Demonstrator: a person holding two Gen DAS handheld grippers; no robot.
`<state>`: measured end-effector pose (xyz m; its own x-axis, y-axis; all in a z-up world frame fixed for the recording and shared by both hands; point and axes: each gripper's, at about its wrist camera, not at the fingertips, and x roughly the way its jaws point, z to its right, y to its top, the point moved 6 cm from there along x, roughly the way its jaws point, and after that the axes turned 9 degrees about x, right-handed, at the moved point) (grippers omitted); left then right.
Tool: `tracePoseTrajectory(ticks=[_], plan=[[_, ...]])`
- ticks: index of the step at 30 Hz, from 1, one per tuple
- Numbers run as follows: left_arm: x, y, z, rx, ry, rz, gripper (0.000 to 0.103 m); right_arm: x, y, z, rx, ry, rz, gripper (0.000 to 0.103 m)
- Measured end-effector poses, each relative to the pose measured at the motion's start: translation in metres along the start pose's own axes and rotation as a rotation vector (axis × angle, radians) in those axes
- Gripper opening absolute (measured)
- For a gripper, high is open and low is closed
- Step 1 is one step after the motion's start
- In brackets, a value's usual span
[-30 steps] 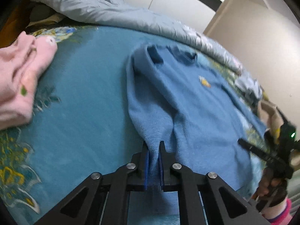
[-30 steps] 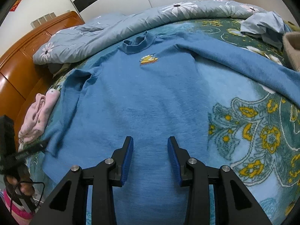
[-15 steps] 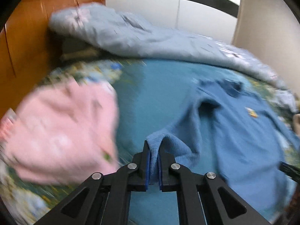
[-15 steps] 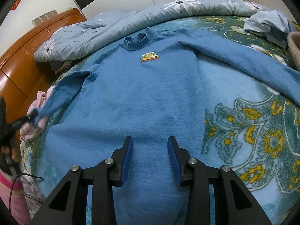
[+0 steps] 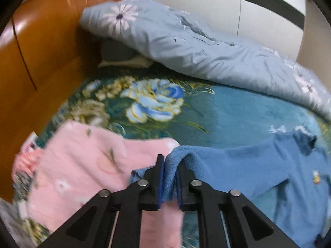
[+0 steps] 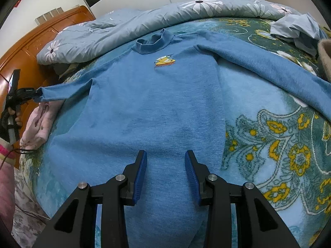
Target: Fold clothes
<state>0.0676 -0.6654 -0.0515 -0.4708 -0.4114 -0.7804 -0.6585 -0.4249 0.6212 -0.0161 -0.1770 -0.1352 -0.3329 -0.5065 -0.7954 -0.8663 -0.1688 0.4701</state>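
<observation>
Left wrist view: the left gripper (image 5: 169, 178) is clenching the cuff of the blue sweater (image 5: 269, 171), the fabric bunching up between its two fingers.
Sleeve: the held sleeve (image 6: 64, 92) is stretching out level from the shoulder toward the left side of the bed, hanging above the pink garment (image 5: 82, 171).
Left gripper from the right wrist view: it is showing at the far left edge (image 6: 31, 93), pinching the end of that sleeve, with the person's hand (image 6: 15, 115) gripping its handle below.
Right gripper: the right gripper (image 6: 166, 172) is hovering released over the lower body of the sweater, its blue pads (image 6: 140, 175) standing apart with nothing between them.
Sweater position: the sweater is lying face up on the floral blanket (image 6: 279, 155), collar (image 6: 154, 42) pointing toward the far side, a small yellow emblem (image 6: 164, 61) showing on the chest.
Other sleeve: the second sleeve (image 6: 269, 70) is lying spread across the blanket toward the right edge.
Pink garment: it is sitting crumpled near the left edge of the bed, just beside the wooden headboard (image 5: 41, 51).
Bedding: a pale blue duvet (image 6: 144, 18) with daisy prints is lying heaped along the far side, just beyond the collar.
Far right: a light blue cloth (image 6: 295, 29) is lying bunched on the blanket, well apart from the sweater's body.
</observation>
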Motion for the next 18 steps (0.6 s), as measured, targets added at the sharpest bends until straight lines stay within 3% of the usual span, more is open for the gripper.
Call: tracePoseTrajectory(ticks=[1,2,3,6,8,11,14,18], plan=[[-0.004,-0.003,0.002,-0.007,-0.007,0.007,0.032,-0.003,0.001,0.001,0.001,-0.004,0.005,0.039],[-0.011,-0.007,0.004,-0.011,-0.009,0.018,0.049,-0.007,0.002,0.004,0.005,-0.011,0.015,0.039],[-0.022,-0.011,0.007,-0.011,-0.013,0.037,0.057,-0.011,0.003,0.007,0.008,-0.016,0.024,0.040],[-0.055,-0.033,0.028,0.007,-0.131,0.080,0.061,-0.022,0.001,0.029,0.049,-0.042,0.036,0.041],[-0.068,-0.058,0.054,0.030,-0.266,0.076,0.064,-0.029,-0.002,0.048,0.090,-0.068,0.039,0.045],[-0.061,-0.108,0.104,0.064,-0.489,-0.045,0.065,-0.033,-0.010,0.066,0.176,-0.023,0.028,0.045],[-0.046,-0.146,0.141,0.063,-0.612,-0.156,0.065,-0.038,-0.017,0.068,0.234,0.051,0.019,0.045],[-0.037,-0.174,0.170,0.014,-0.726,-0.244,0.065,-0.037,-0.033,0.056,0.255,0.161,-0.027,0.045]])
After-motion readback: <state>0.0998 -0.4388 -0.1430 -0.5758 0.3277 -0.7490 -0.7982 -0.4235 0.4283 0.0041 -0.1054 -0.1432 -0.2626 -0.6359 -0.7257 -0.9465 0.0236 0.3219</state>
